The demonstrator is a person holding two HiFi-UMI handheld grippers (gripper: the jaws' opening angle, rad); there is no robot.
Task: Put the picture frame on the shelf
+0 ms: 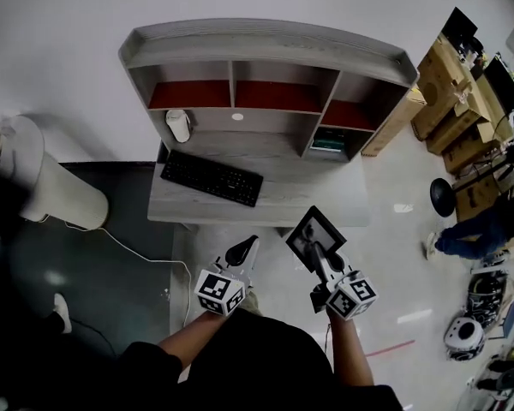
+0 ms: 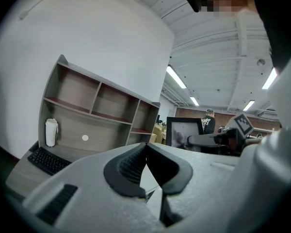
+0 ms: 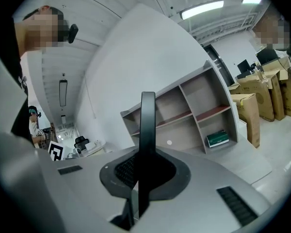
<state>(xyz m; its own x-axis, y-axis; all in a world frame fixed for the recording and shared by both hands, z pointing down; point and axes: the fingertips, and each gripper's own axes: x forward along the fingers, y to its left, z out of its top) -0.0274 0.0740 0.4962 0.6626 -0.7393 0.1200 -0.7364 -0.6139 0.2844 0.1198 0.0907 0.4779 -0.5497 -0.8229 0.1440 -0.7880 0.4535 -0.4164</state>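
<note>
The black picture frame (image 1: 315,237) hangs in the air in front of the desk, tilted, with my right gripper (image 1: 325,257) shut on its lower edge. In the right gripper view the frame (image 3: 147,130) stands edge-on between the pads, rising straight up from them. The grey shelf unit (image 1: 270,44) stands on the desk beyond, with red-floored upper compartments. My left gripper (image 1: 242,251) floats to the left of the frame, shut and with nothing in it. From the left gripper view, the frame (image 2: 184,130) shows off to the right, beyond my meeting pads (image 2: 136,165).
A black keyboard (image 1: 212,177) and a white cylinder (image 1: 178,125) sit on the desk (image 1: 317,202). A green book (image 1: 329,142) lies in the lower right compartment. Cardboard boxes (image 1: 445,92) and a person (image 1: 467,234) are at the right; a white bin (image 1: 60,187) at the left.
</note>
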